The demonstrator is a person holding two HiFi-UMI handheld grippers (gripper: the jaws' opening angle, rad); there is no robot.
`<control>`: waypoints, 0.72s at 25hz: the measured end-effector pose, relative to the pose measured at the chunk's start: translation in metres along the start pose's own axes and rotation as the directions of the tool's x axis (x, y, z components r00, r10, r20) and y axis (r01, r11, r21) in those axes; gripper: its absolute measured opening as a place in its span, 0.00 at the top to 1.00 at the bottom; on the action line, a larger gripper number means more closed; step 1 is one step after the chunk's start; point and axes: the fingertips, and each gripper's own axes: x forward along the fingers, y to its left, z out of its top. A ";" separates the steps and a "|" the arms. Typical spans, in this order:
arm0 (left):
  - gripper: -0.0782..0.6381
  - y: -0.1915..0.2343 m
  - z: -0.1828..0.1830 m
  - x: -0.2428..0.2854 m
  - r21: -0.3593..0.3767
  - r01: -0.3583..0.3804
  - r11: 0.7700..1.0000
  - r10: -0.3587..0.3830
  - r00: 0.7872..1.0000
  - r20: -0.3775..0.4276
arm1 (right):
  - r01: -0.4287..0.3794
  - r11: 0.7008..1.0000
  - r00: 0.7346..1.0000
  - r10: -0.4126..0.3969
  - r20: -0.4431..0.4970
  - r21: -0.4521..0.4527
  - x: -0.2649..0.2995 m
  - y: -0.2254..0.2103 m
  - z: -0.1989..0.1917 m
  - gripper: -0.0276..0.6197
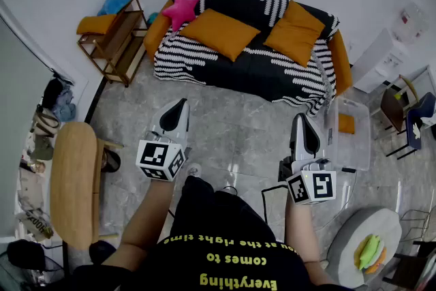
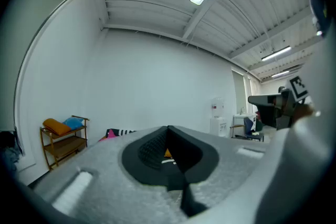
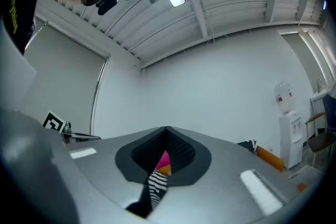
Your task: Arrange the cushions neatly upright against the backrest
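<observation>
The left gripper [image 1: 181, 104] and right gripper [image 1: 300, 119] have their jaws closed and empty, well short of the sofa [image 1: 252, 75]. The orange cushions [image 1: 219, 33] lie slumped there, likely awaiting approach.

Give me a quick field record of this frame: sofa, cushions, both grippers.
sofa: black-and-white striped cover, orange arms
orange cushions: two, one mid-seat, one toward the picture's right end, both turned askew
star cushion: pink, at the picture's left end of the sofa, by the backrest
left gripper: shut, empty, over the floor short of the sofa
right gripper: shut, empty, over the floor
task state: cushions not yet touched
</observation>
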 end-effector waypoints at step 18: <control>0.89 0.055 0.000 0.053 -0.039 0.008 0.999 -0.007 1.000 0.013 | -0.036 0.998 0.999 0.037 -0.037 0.045 0.082 0.013 -0.028 0.94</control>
